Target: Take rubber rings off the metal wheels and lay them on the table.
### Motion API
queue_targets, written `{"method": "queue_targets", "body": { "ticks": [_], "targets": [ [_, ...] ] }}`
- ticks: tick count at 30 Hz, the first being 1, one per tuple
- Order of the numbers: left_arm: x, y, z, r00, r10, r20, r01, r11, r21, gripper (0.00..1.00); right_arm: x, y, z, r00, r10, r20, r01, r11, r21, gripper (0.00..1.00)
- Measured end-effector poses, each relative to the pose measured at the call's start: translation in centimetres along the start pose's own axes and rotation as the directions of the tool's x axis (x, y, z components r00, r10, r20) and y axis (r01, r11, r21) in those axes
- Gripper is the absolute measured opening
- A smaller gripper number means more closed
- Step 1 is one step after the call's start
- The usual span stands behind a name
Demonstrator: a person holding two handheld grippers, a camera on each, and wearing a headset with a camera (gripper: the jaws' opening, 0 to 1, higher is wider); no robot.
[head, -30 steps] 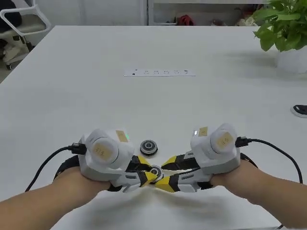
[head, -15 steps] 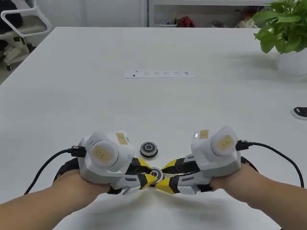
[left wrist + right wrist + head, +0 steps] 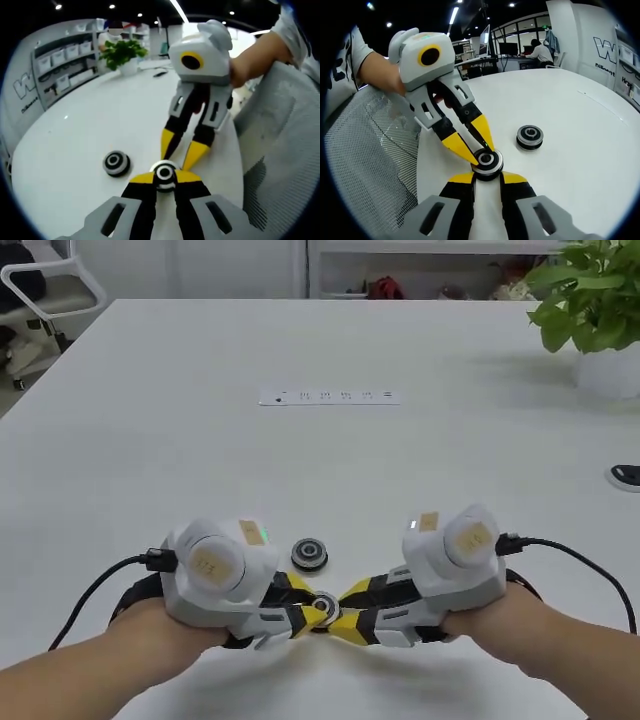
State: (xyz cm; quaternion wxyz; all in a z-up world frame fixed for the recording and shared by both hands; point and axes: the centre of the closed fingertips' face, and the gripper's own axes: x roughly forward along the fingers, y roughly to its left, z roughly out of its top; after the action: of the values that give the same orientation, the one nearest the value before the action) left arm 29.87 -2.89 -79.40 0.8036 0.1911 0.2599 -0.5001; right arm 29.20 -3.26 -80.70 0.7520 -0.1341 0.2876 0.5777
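Wheel (image 3: 321,606) pinched by left tongs (image 3: 165,176) and right tongs (image 3: 487,176).

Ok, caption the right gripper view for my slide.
Right tool and left tool grip one wheel; a second wheel rests on the table.

held wheel (image 3: 321,606): small metal disc, black rubber ring on, pinched between both sets of jaws. second wheel (image 3: 309,552): same look, ring on, flat on surface (image 3: 320,460) just beside it.
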Motion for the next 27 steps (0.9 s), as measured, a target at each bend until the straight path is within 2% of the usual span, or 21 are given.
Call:
{"method": "queue_targets", "body": {
  "ticks": [9, 16, 27],
  "targets": [
    [-0.01, -0.04, -0.04, 1.0, 0.003, -0.001, -0.003, 1.0, -0.001, 0.14, -0.11, -0.27, -0.41, 0.9999, -0.005, -0.011, 0.005, 0.999, 0.032, 0.05],
    [0.01, -0.01, -0.07, 1.0, 0.006, -0.004, -0.006, 1.0, 0.004, 0.14, -0.27, -0.53, -0.45, 0.9999, -0.014, -0.01, 0.014, 0.997, 0.072, 0.01],
    [-0.01, 0.01, -0.14, 0.9999, 0.009, -0.011, -0.009, 1.0, 0.015, 0.13, -0.79, -0.97, -0.13, 0.9994, -0.025, 0.023, 0.02, 0.981, 0.192, 0.0]
  ]
}}
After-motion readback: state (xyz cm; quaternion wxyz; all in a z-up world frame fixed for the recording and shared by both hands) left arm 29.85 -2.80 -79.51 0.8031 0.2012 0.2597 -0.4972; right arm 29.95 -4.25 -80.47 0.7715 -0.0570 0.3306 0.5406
